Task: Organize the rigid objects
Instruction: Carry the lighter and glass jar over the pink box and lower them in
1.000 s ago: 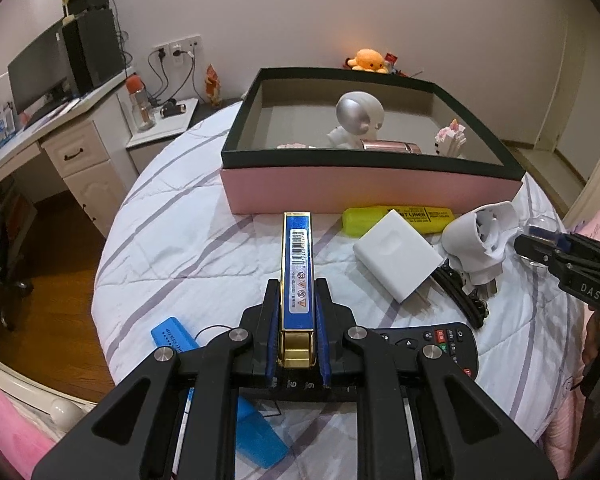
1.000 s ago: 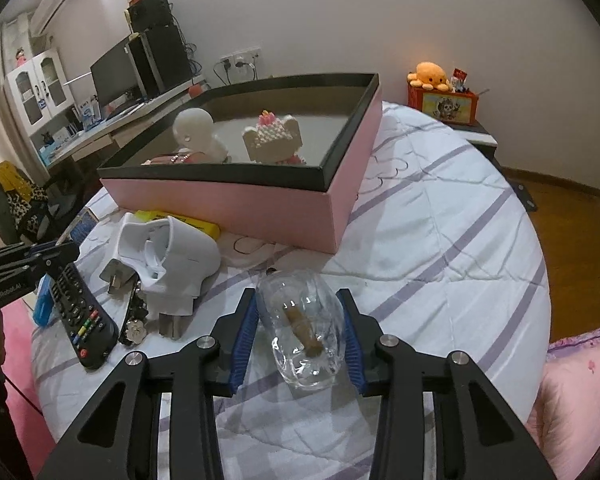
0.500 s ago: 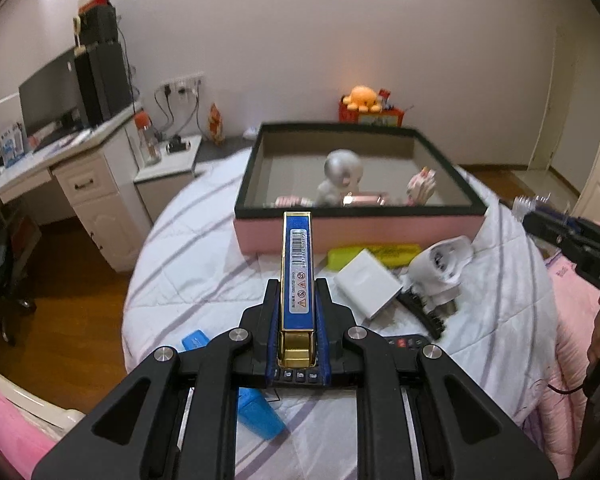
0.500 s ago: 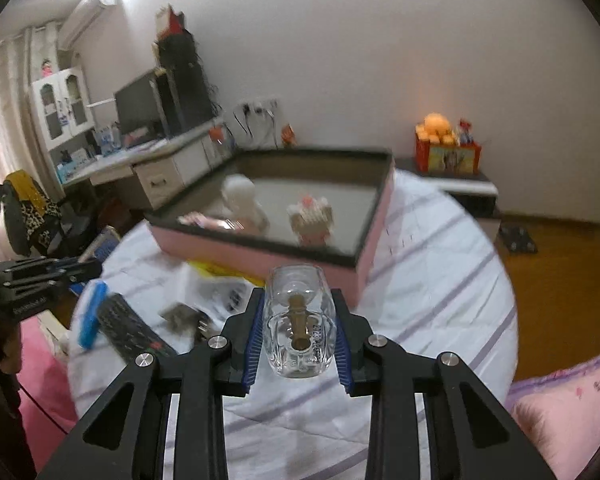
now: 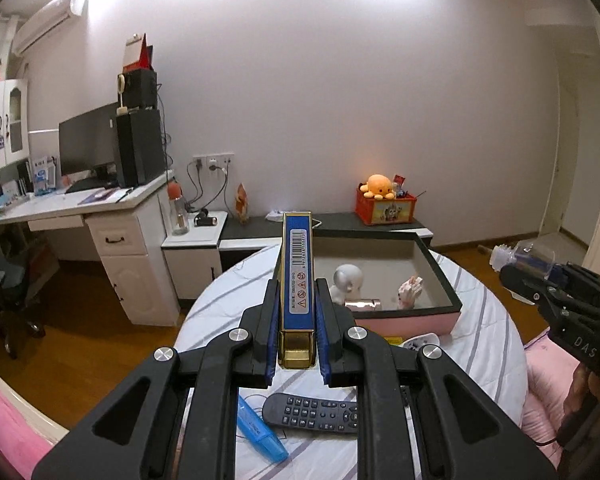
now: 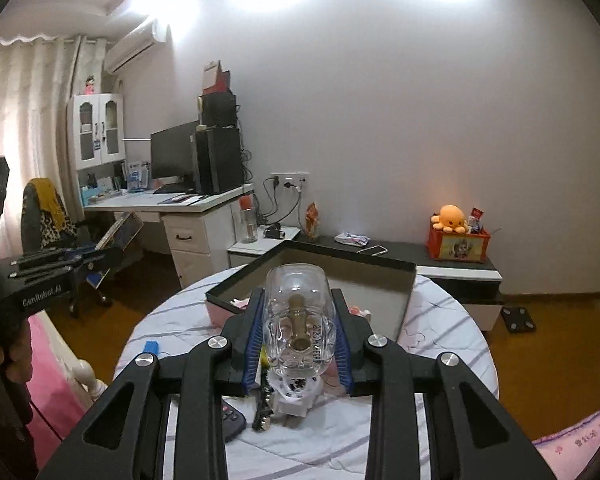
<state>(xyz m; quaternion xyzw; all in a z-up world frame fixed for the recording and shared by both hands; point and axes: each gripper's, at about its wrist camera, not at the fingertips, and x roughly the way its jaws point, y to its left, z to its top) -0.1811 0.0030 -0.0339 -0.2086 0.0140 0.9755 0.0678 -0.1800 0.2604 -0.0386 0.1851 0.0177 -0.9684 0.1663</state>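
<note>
Both tongs lifted off desk (image 5: 496, 344): left tongs (image 5: 296, 340) clamp blue tin (image 5: 297, 276), right tongs (image 6: 298, 344) grip glass bottle (image 6: 299, 320). Carry step; next, lower into pink box (image 5: 416, 322) at desk's far edge.

Left wrist view: looks along its gripper's fingers, angled slightly down, high above the round table (image 5: 496, 344); pink box (image 5: 440, 318) at centre right.
Right wrist view: same forward, slightly downward look, from further right; box (image 6: 404, 304) at centre.
Shared: table, box, desk (image 5: 80, 208), orange plush octopus (image 6: 450, 218); each shows the other gripper at a frame edge.
</note>
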